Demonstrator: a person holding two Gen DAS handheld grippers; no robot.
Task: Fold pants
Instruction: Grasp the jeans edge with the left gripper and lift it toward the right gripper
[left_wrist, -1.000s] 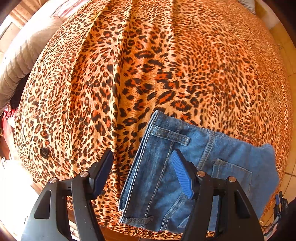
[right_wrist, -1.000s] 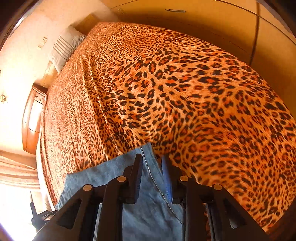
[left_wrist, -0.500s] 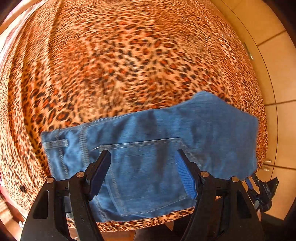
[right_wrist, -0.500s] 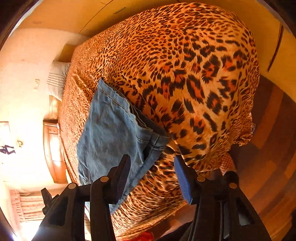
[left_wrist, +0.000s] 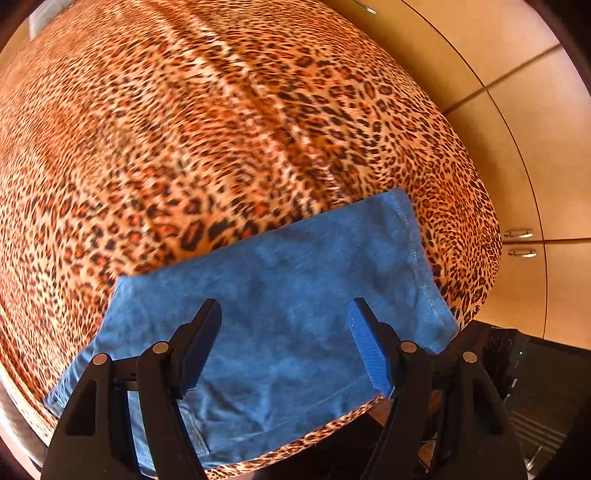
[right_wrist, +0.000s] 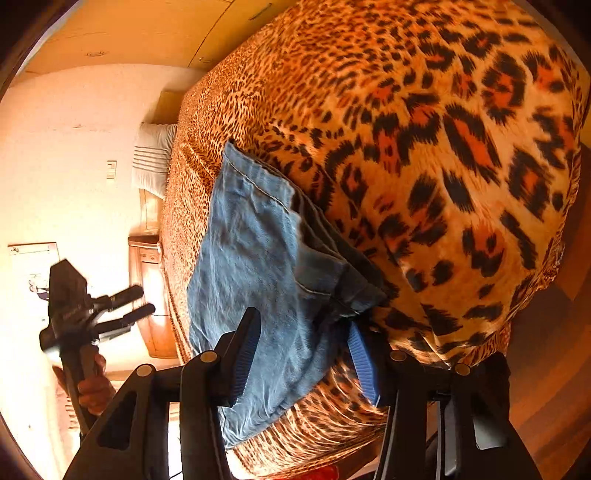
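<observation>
So the left gripper (left_wrist: 284, 332) has swung over from the waistband end and now hangs above the plain middle of the jeans (left_wrist: 280, 295), jaws wide, nothing in them. The jeans lie folded near the 6 o'clock edge of the leopard bedspread (left_wrist: 221, 129). Over at 3 o'clock on the pile, the right gripper (right_wrist: 303, 350) has dropped in on the stacked hem corner and its jaws are closing around it, not visibly pinching yet. Looks like another fold is about to start.

A home bedroom: a bed (left_wrist: 221, 129) under a leopard-print cover, a striped pillow (right_wrist: 153, 158), a wooden nightstand (right_wrist: 147, 291) and wardrobe doors (left_wrist: 535, 155).
</observation>
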